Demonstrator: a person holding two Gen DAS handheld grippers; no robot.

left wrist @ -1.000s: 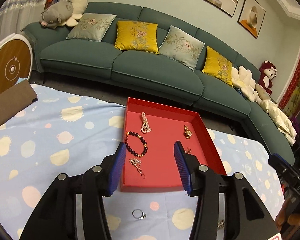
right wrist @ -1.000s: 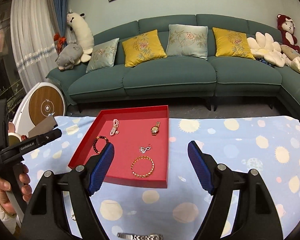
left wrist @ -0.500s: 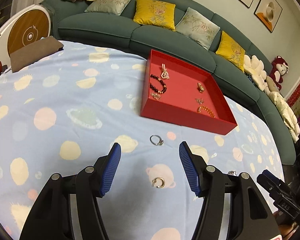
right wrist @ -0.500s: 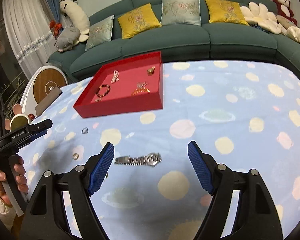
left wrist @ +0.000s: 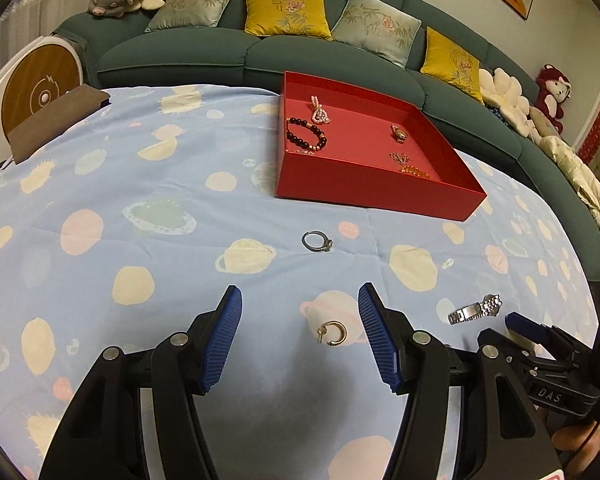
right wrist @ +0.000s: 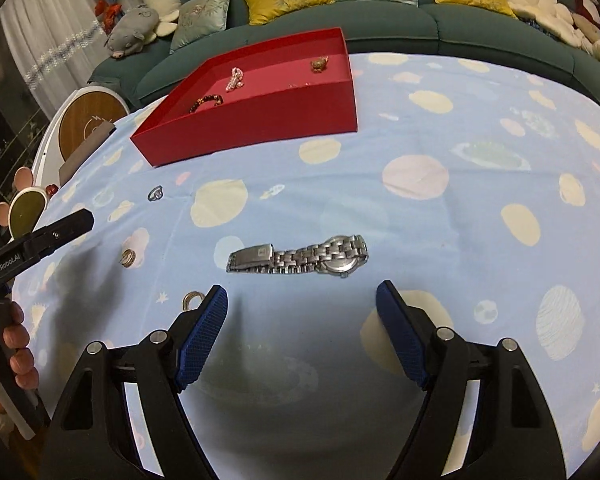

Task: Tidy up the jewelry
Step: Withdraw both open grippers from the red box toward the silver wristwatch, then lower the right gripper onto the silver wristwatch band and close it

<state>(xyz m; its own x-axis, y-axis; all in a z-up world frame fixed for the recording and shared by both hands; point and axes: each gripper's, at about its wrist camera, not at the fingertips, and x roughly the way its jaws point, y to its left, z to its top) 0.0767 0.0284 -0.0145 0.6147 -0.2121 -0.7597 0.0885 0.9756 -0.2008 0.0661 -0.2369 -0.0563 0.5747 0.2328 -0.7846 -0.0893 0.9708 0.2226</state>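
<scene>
A red tray (left wrist: 380, 188) (right wrist: 256, 120) stands at the far side of the blue planet-print cloth. In it lie a dark bead bracelet (left wrist: 306, 134), a pearl piece (left wrist: 320, 110) and several gold pieces. My left gripper (left wrist: 300, 292) is open low over the cloth. A gold hoop earring (left wrist: 332, 333) lies between its fingers, near the right one and untouched. A silver ring (left wrist: 317, 241) lies farther ahead. My right gripper (right wrist: 302, 289) has its jaws opening with nothing between them. A silver watch (right wrist: 300, 258) lies flat just beyond its fingertips.
Another small gold ring (right wrist: 192, 299) lies beside my right gripper's left finger. A brown pad (left wrist: 56, 120) and a round wooden disc (left wrist: 40, 92) sit at the table's left end. A green sofa (left wrist: 260, 52) with cushions and plush toys runs behind the table.
Both grippers have come down and tilted toward the cloth. The earring now sits between the left fingers, and the watch lies close ahead of the right fingertips. The right jaws stand slightly wider.
</scene>
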